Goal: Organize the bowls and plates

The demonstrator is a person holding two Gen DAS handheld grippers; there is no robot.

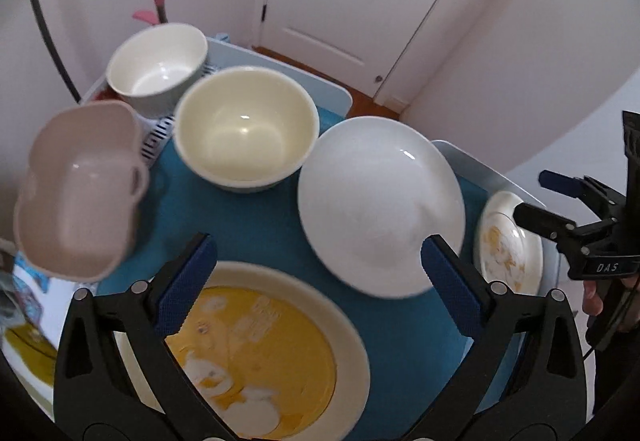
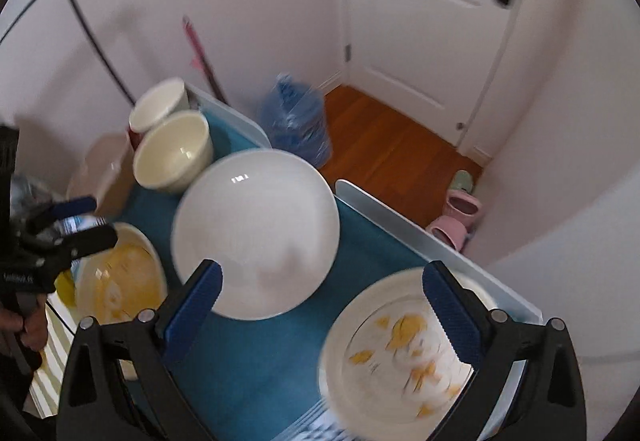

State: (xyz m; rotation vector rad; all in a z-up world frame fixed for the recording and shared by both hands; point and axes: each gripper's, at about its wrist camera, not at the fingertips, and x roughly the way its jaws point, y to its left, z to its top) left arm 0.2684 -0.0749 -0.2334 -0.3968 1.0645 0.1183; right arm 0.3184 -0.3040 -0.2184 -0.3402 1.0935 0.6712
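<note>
Here we are holding both grippers spread wide and empty above the blue mat (image 1: pixel 256 225): the left gripper (image 1: pixel 316 269) is hanging over the yellow plate (image 1: pixel 280 341), the right gripper (image 2: pixel 322 291) between the white plate (image 2: pixel 256 225) and the flowered plate (image 2: pixel 400 353).

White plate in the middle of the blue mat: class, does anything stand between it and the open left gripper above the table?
Nothing visible does. The left gripper hangs open over the bare blue mat, with the white plate just beyond its right finger. The yellow plate lies nearer the camera, off that path.
</note>
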